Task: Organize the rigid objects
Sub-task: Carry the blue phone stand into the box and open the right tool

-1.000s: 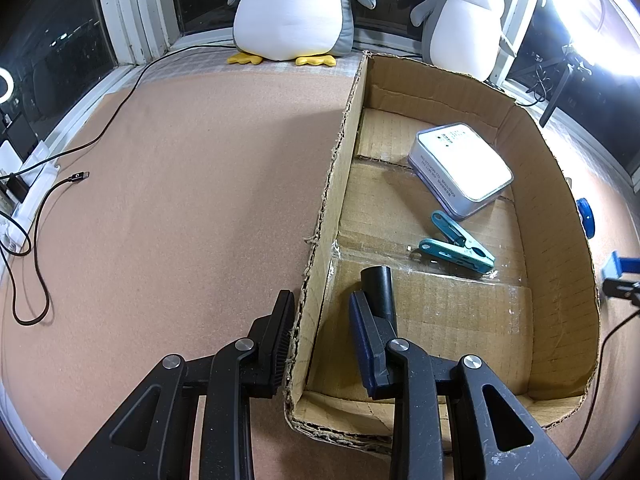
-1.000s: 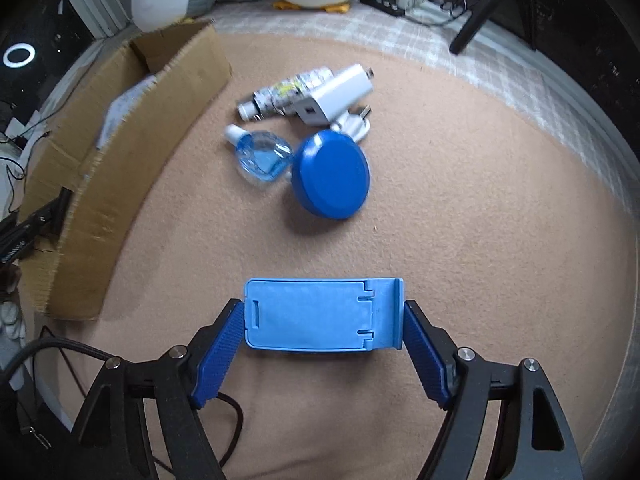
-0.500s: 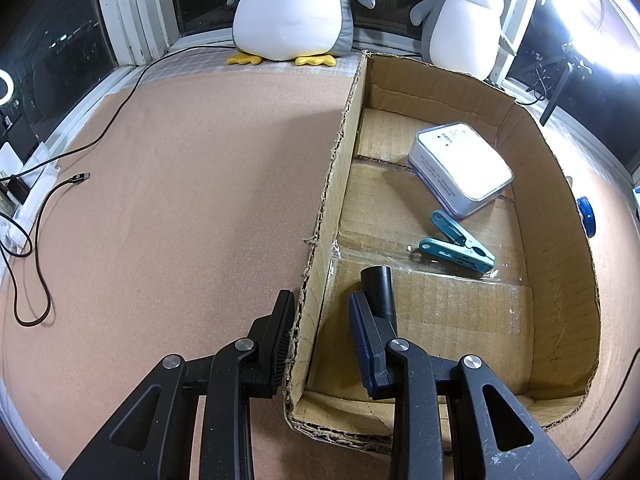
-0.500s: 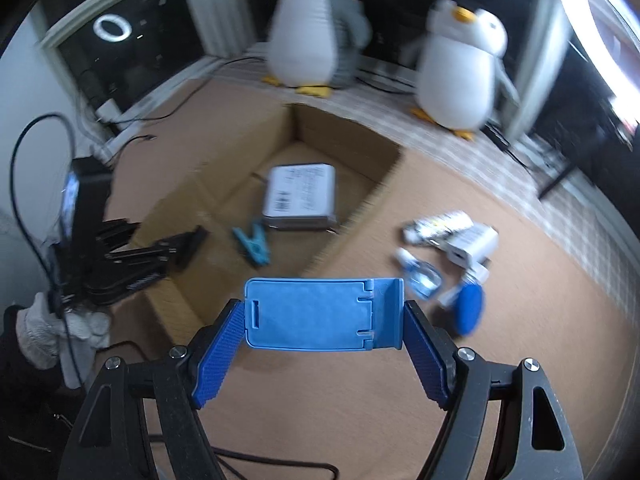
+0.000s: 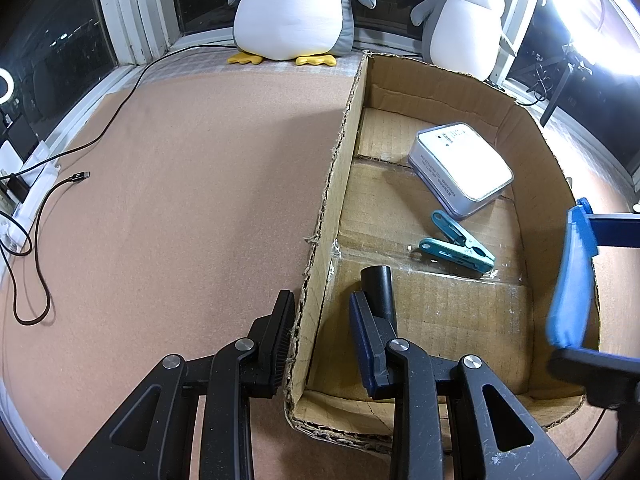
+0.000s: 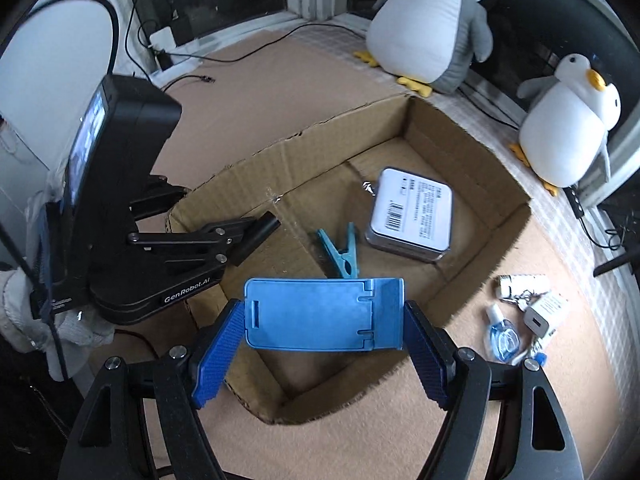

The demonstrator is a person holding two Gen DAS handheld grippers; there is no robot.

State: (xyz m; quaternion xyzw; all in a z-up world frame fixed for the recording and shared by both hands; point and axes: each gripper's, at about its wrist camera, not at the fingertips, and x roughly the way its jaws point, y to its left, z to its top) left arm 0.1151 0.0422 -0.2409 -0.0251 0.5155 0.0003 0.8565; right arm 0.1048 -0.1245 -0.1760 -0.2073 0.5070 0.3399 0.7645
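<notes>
1. Right wrist view only: loose items on the surface (image 6: 280, 92) outside the cardboard box (image 6: 472, 152), on its R side: white charger (image 6: 545, 314), small blue bottle (image 6: 502, 334), a tube-like item (image 6: 520, 282). A gloved hand (image 6: 24, 320) carrying the L unit also shows here.
2. Left wrist view only: black cable (image 5: 60, 184) w/ loose plug lying on the surface L of the box.
3. Both views: two penguin plush toys (image 5: 292, 8) by the window.
4. Box contents: white-topped tin (image 5: 460, 168), teal clothespin (image 5: 456, 246) just beside it, both on the box floor.
5. Left tongs (image 5: 320, 332): straddle the box's L wall, one finger outside, one inside; apart w/ a gap, wall not pinched.
6. Right tongs (image 6: 324, 344): clamped on blue phone stand (image 6: 320, 314), held above the box's near edge.
</notes>
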